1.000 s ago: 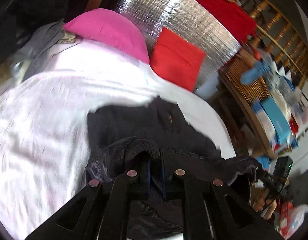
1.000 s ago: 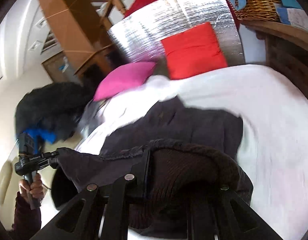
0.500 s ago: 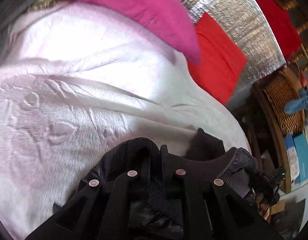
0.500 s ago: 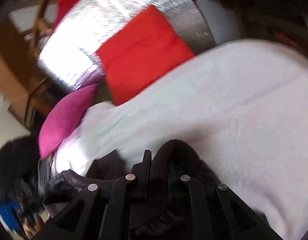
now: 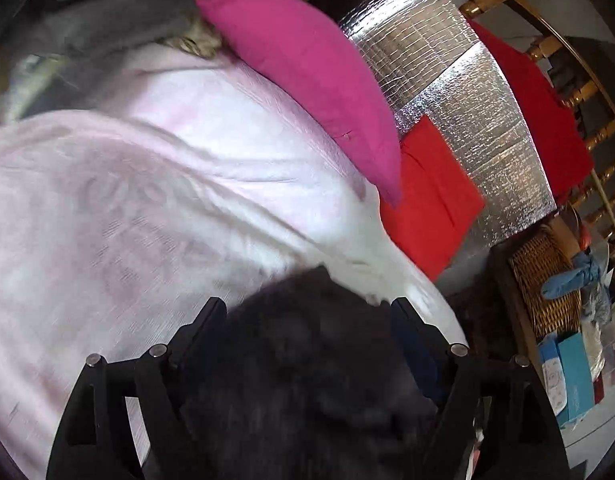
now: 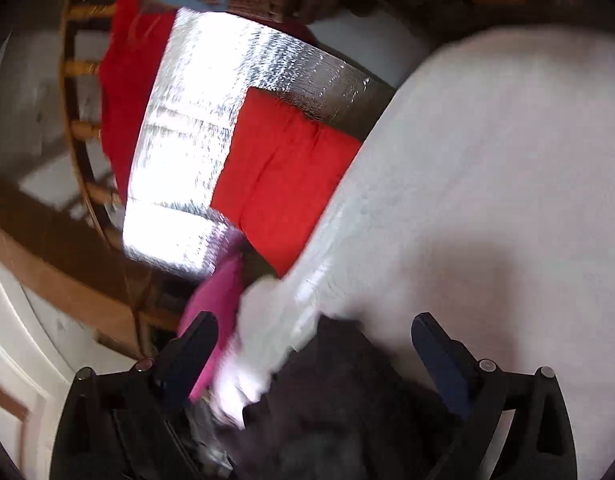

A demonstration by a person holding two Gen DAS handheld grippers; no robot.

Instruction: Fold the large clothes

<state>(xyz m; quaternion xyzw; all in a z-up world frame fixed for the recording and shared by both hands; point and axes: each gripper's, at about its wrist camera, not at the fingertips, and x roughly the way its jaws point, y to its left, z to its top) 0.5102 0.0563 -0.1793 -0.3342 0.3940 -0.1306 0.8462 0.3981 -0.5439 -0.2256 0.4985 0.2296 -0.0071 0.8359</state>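
Left hand-held gripper (image 5: pixel 307 312): wide apart, grasping nothing
Right hand-held gripper (image 6: pixel 313 326): wide apart too
Dark garment (image 5: pixel 307 380): lies between the fingers, on the bed (image 5: pixel 127 220)

Left wrist view: garment (image 5: pixel 307 360) lower centre on bed (image 5: pixel 127 220); pillow (image 5: pixel 315 80) upper centre; cushion (image 5: pixel 427 200) right of it; wicker basket (image 5: pixel 543 280) far right.

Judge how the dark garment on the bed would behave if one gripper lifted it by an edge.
The dark garment looks soft and thick, so it would probably droop. It lies bunched on the pale bedspread, so it would likely drag rather than slide cleanly.
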